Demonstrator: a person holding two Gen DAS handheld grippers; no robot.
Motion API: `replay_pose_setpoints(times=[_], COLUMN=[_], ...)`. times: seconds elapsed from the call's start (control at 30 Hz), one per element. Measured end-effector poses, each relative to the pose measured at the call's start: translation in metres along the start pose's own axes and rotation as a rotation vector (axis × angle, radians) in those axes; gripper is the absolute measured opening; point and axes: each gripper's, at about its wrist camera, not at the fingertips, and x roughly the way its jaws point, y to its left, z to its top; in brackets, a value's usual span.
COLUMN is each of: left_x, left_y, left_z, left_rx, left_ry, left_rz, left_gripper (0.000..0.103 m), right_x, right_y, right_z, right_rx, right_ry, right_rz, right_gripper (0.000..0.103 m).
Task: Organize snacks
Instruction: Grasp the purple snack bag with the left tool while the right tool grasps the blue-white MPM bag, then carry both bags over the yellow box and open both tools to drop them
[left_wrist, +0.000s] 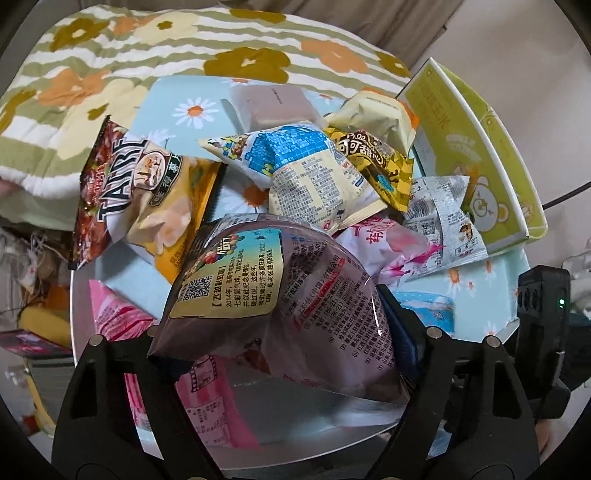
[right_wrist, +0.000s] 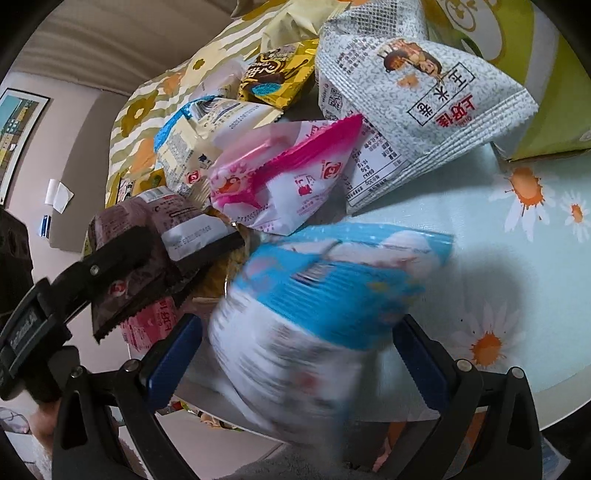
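A heap of snack bags lies on a round table (left_wrist: 173, 107) with a pale blue daisy cloth. My left gripper (left_wrist: 269, 314) has black fingers and is shut on a mauve bag (left_wrist: 280, 291) with a yellow label. In the right wrist view this left gripper (right_wrist: 122, 254) pinches the bag (right_wrist: 147, 236) at its crimped end. My right gripper (right_wrist: 299, 321) has blue pads (right_wrist: 173, 354). A blurred blue-and-white bag (right_wrist: 317, 295) sits between them at the table's near edge. Whether the pads press on it I cannot tell.
A red-and-yellow chips bag (left_wrist: 122, 192), a blue-and-cream bag (left_wrist: 303, 170), a gold bag (left_wrist: 373, 158), a grey-speckled bag (right_wrist: 424, 92) and pink-and-white bags (right_wrist: 284, 173) crowd the table. A green box (left_wrist: 472, 147) stands at its right rim. A flowered quilt (left_wrist: 147, 48) lies behind.
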Motion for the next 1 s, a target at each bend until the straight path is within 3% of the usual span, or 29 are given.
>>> replay_pose_setpoints(times=[0.07, 0.1, 0.17, 0.3, 0.67, 1.0], left_x=[-0.004, -0.006, -0.010, -0.020, -0.070, -0.109], left_y=[0.000, 0.000, 0.001, -0.001, -0.014, -0.041], left_z=[-0.001, -0.001, -0.002, -0.004, 0.002, 0.038], left_rx=[-0.002, -0.003, -0.006, -0.008, -0.010, 0.071], left_ry=[-0.009, -0.014, -0.023, -0.041, -0.133, -0.244], left_rz=[-0.003, -0.003, -0.006, -0.005, -0.033, -0.094], left_gripper=[0.081, 0.081, 0.081, 0.080, 0.080, 0.080], right_x=[0.000, -0.001, 0.001, -0.006, -0.054, -0.120], right_y=[0.000, 0.000, 0.003, 0.011, 0.028, 0.040], right_z=[0.001, 0.001, 0.001, -0.003, -0.011, 0.007], right_rx=[0.001, -0.004, -0.014, -0.041, -0.074, -0.085], right_ry=[-0.001, -0.002, 0.006, -0.009, -0.102, -0.279], right_rz=[0.008, 0.012, 0.016, 0.003, 0.017, 0.013], right_gripper=[0.099, 0.089, 0.077, 0.067, 0.064, 0.064])
